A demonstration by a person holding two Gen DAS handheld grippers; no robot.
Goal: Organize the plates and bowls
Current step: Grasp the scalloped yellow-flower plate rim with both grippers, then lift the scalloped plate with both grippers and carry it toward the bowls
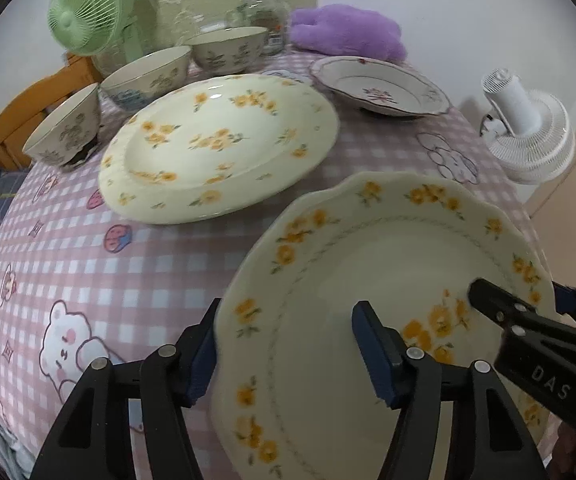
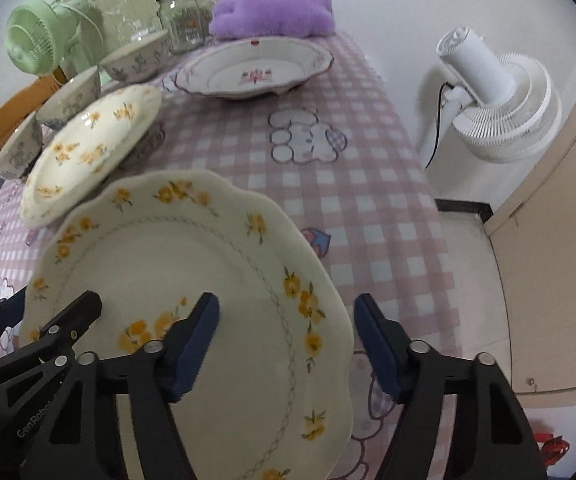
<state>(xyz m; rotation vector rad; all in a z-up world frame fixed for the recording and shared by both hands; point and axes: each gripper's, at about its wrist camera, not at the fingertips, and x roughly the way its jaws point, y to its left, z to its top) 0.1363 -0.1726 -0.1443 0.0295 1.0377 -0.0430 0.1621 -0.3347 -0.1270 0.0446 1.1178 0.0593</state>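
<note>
A cream scalloped plate (image 1: 388, 264) (image 2: 159, 264) with yellow flowers lies at the near end of the table. My left gripper (image 1: 288, 356) straddles its left rim, one finger outside and one over the plate, with the jaws apart and the pads not pressing. My right gripper (image 2: 285, 344) straddles the right rim the same way, open. Behind it sit a large round yellow-flowered plate (image 1: 215, 148) (image 2: 87, 148), a white deep plate (image 1: 380, 88) (image 2: 255, 68) with a pink motif, and three patterned bowls (image 1: 65, 128) (image 1: 147, 74) (image 1: 229, 48) in a row at the left.
The table wears a pink checked cloth (image 1: 87, 260). At the back stand a green fan (image 1: 83, 12), a glass jar (image 1: 263, 16) and a purple plush cushion (image 1: 348, 32). A white fan (image 2: 500, 104) stands on the floor past the right edge. A wooden chair (image 1: 27, 108) is at the left.
</note>
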